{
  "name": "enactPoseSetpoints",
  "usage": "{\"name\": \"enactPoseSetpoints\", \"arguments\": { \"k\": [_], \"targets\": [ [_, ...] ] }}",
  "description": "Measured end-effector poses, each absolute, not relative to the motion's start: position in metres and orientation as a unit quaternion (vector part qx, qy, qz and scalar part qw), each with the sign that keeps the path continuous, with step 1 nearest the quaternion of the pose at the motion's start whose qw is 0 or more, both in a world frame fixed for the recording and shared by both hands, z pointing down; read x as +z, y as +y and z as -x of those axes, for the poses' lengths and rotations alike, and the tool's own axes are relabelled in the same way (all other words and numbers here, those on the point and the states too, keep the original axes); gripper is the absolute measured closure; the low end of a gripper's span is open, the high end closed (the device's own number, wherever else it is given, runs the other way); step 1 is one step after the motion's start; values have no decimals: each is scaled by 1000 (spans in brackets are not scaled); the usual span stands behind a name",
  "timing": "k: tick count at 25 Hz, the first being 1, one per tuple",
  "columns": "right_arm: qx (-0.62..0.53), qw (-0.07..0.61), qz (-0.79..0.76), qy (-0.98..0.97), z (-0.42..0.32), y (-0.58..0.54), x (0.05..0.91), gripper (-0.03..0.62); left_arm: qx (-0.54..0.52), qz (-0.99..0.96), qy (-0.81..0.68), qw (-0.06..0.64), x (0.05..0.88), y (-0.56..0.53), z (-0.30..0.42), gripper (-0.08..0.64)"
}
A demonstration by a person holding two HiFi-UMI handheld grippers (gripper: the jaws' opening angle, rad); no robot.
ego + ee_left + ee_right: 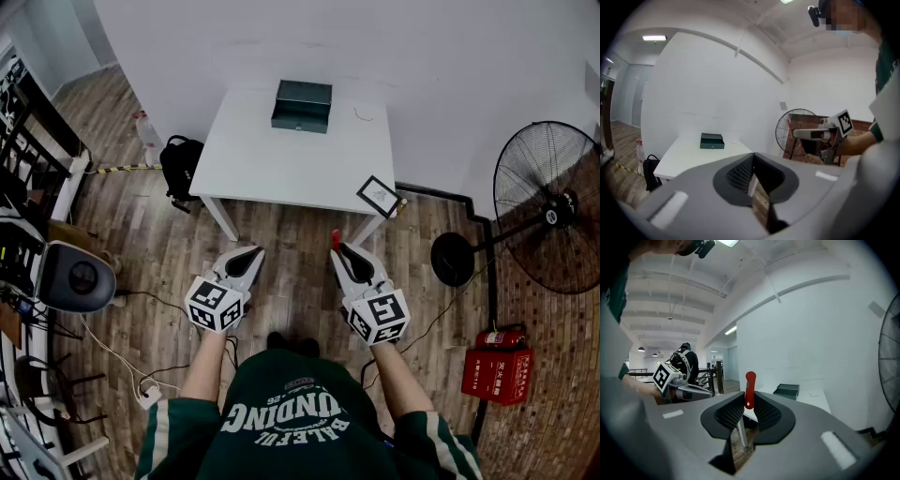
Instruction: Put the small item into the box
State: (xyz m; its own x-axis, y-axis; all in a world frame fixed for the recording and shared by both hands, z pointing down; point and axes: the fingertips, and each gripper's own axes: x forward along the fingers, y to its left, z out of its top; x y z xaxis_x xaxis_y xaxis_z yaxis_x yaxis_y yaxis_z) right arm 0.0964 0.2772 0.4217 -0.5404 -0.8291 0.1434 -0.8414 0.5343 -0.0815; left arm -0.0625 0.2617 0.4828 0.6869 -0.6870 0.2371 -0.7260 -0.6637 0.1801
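Observation:
A dark green box [302, 105] stands closed at the far edge of the white table [281, 164]; it also shows in the left gripper view [712, 140] and the right gripper view [787, 390]. My right gripper [338, 247] is shut on a small red item [336, 238] with a thin silver part, held over the floor short of the table. In its own view the red item [749, 389] sticks up between the pads. My left gripper [253, 253] hangs level beside it, jaws shut on nothing [753, 161].
A square marker card [379, 196] lies on the table's near right corner. A black backpack [180, 164] sits on the floor left of the table. A standing fan [553, 211] and a red extinguisher box [497, 370] are to the right. Cables and equipment [75, 277] lie at left.

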Motion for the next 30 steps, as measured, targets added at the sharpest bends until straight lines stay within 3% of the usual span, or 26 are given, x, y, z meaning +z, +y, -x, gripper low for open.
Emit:
{"name": "enactPoseSetpoints", "arguments": {
  "k": [30],
  "targets": [
    [92, 41, -481, -871, -33, 227, 438, 529, 64, -913, -378, 139, 499, 204, 131, 508]
  ]
}}
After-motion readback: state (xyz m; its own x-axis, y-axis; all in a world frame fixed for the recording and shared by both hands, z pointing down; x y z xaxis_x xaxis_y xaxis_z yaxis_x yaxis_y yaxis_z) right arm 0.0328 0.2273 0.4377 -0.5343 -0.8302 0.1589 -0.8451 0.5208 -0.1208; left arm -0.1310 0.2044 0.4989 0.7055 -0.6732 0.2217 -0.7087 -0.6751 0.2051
